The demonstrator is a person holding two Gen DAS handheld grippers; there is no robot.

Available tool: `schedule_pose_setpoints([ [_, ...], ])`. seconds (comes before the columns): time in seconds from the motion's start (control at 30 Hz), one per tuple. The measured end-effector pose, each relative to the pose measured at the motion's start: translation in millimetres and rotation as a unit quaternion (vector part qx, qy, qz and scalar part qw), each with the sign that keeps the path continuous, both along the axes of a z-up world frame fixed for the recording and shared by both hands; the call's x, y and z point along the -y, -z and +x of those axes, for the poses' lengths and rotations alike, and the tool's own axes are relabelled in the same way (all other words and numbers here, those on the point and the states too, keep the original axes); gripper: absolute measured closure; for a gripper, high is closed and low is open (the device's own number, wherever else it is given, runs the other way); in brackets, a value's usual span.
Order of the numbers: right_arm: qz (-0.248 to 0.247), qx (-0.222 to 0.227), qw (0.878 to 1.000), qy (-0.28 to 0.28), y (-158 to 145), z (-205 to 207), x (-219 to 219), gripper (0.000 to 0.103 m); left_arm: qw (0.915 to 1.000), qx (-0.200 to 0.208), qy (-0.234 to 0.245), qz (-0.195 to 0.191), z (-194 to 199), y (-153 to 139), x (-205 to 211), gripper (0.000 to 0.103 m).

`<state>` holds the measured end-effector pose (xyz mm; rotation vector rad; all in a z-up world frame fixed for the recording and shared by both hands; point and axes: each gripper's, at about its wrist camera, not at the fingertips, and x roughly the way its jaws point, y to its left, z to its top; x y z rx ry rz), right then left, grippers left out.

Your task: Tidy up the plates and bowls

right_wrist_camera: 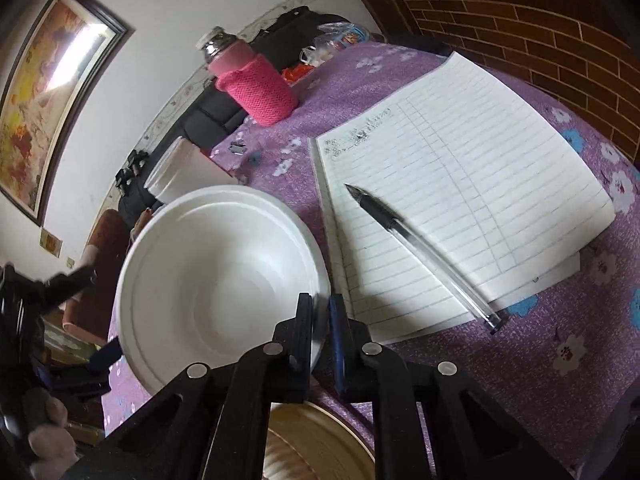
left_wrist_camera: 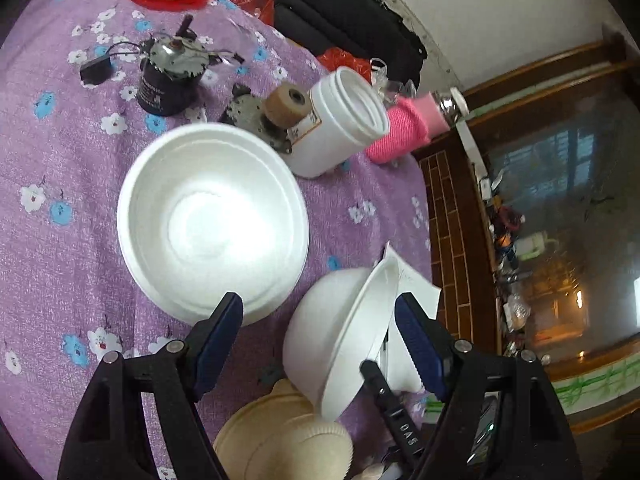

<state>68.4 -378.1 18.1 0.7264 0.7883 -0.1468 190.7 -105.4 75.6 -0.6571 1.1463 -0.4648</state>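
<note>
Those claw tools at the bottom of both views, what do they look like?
Each tool, left and right, is a black plastic frame of angular, triangular-holed links joined by round silver rivets, ending in two flat fingers faced with ribbed dark-blue pads.

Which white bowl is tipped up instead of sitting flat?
The white foam bowl pinched at its rim by the right gripper is tipped up. The other white foam bowl sits flat on the purple flowered tablecloth, untouched.

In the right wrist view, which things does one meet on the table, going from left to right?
White foam bowl → black pen → far edge of the lined notebook.
</note>
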Motion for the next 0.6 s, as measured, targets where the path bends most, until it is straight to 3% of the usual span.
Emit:
schedule_pose_setpoints([
  [0.43, 0.003, 0.003, 1.000, -0.002, 0.7, -1.0, -0.1, 0.094, 0.9952, 0.017, 0.057, 0.079, 0.4, 5.4, 40.4, 0.026],
  [0.47, 0.003, 0.005, 1.000, -0.003, 0.3, -1.3, -0.8, 0.094, 0.9948, 0.021, 0.062, 0.078, -0.1, 4.8, 43.4, 0.034],
  [0.5, 0.003, 0.008, 1.000, -0.006, -0.6, -1.4, -1.6, 0.094, 0.9943, 0.023, 0.071, 0.076, -0.5, 4.8, 46.4, 0.054],
  [0.53, 0.003, 0.010, 1.000, -0.007, -1.4, -1.1, -2.5, 0.094, 0.9934, 0.022, 0.084, 0.075, -1.1, 5.5, 49.9, 0.061],
  [0.6, -0.004, 0.011, 1.000, -0.005, -2.6, -1.7, -3.3, 0.094, 0.9895, 0.033, 0.087, 0.110, -3.5, 3.6, 53.6, 0.075],
])
